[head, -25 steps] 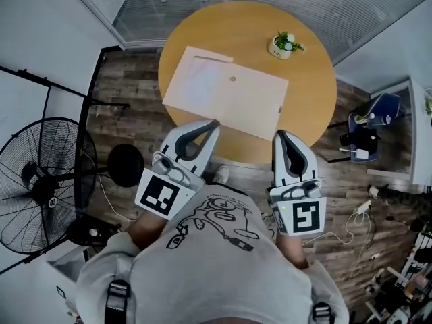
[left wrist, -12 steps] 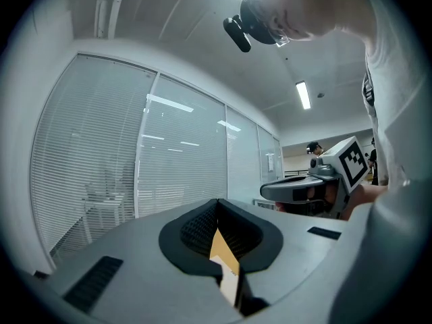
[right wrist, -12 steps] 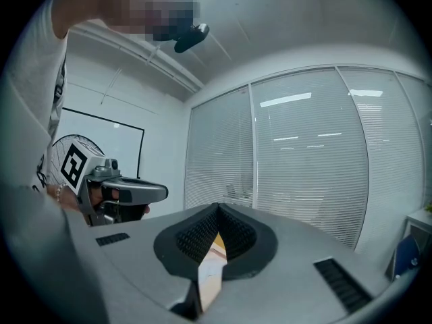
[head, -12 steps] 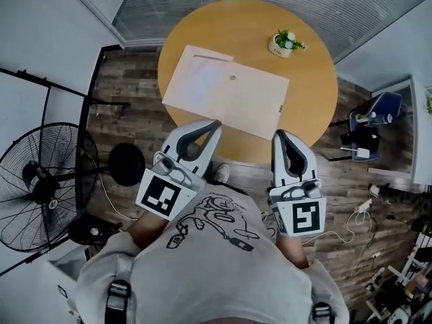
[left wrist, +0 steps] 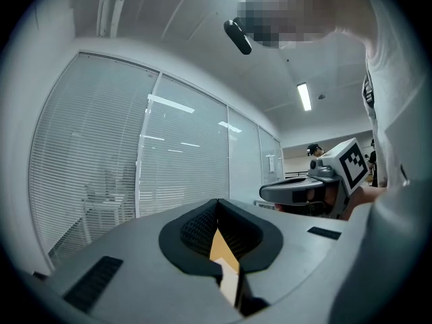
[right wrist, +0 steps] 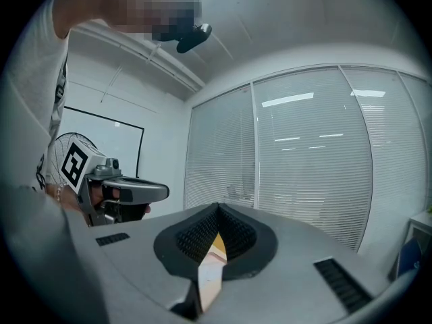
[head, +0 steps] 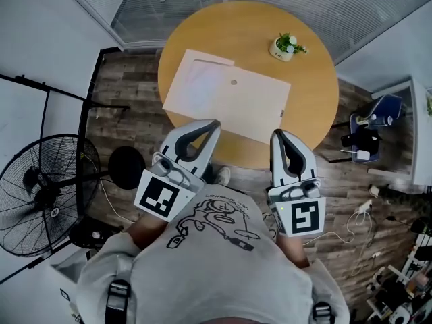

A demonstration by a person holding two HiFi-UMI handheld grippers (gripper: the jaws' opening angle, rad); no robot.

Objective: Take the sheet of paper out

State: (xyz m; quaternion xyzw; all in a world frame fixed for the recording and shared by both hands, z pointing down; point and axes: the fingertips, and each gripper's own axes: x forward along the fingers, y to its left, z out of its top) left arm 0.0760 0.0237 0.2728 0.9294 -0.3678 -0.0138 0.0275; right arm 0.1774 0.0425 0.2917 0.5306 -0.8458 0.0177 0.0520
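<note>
Both claws were clenched on nothing: the left gripper [head: 214, 124] and the right gripper [head: 278, 134] hung with their tips at the near edge of the round table [head: 307, 52], neither having shifted or opened in the last second. The envelope [head: 229, 103] lay flat mid-table, just beyond those tips and untouched as before, so the sheet of paper was judged to be inside it, with the task not yet begun.
</note>
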